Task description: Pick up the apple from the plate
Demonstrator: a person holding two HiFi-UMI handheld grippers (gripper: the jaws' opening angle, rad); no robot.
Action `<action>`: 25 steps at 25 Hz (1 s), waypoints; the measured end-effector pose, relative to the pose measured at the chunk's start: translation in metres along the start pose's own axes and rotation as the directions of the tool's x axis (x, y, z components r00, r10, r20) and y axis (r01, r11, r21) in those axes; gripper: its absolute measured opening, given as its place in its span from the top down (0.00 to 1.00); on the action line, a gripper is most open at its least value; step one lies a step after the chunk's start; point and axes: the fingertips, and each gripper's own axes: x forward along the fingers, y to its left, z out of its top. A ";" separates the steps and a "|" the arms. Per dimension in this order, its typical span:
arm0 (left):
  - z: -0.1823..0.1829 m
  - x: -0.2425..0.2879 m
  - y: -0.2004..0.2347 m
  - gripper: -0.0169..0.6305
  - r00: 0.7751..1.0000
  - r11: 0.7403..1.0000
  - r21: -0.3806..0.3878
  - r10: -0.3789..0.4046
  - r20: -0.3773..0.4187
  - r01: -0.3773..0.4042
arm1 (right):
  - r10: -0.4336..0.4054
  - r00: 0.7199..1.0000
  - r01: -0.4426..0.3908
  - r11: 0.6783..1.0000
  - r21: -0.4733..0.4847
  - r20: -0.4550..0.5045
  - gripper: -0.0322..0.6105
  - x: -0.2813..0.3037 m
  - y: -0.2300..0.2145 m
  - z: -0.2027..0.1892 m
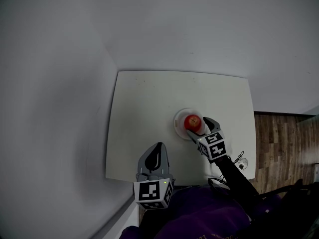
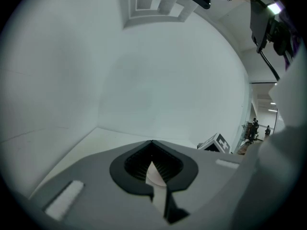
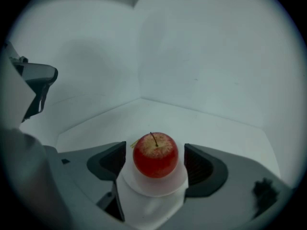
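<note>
- The round red apple [image 3: 155,155] is seated on the small white plate [image 3: 153,189], flanked without contact by the parted jaws of the right gripper [image 1: 201,128].
- The left gripper [image 2: 152,145] is held clenched shut.
- The apple's stem is shown only in the right gripper view.

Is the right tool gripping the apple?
No, the right tool has its jaws apart, with gaps either side of the apple.

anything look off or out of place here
Nothing stands out. The apple sits upright, stem up, whole, on its plate on the table. The right gripper has its jaws open either side of it, not gripping.
</note>
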 end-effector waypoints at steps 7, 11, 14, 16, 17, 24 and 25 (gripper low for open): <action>0.000 -0.002 0.008 0.96 1.000 1.000 -0.007 0.008 0.003 -0.008 | 0.023 0.998 -0.020 0.999 0.038 -0.065 0.38 0.014 0.003 -0.012; 0.000 -0.005 0.011 0.96 1.000 1.000 -0.006 0.017 0.002 -0.017 | 0.025 0.996 -0.021 0.999 0.049 -0.084 0.38 0.018 0.003 -0.017; -0.003 -0.006 0.011 0.96 1.000 1.000 -0.006 0.009 -0.005 -0.009 | 0.028 0.996 -0.022 0.998 0.060 -0.090 0.38 0.021 0.003 -0.021; -0.003 -0.006 0.012 0.96 1.000 1.000 -0.003 0.008 -0.007 -0.008 | 0.029 0.996 -0.023 0.997 0.070 -0.089 0.38 0.023 0.001 -0.022; -0.002 -0.006 0.012 0.96 1.000 1.000 -0.001 0.009 -0.006 -0.009 | 0.030 0.996 -0.023 0.997 0.077 -0.087 0.38 0.024 0.000 -0.022; -0.001 -0.007 0.013 0.96 1.000 1.000 0.002 0.029 -0.011 -0.029 | 0.032 0.997 -0.026 0.995 0.093 -0.065 0.38 0.024 -0.002 -0.021; 0.000 -0.006 0.012 0.96 1.000 1.000 0.003 0.027 -0.011 -0.027 | 0.027 0.998 -0.021 0.995 0.099 -0.056 0.38 0.024 -0.004 -0.020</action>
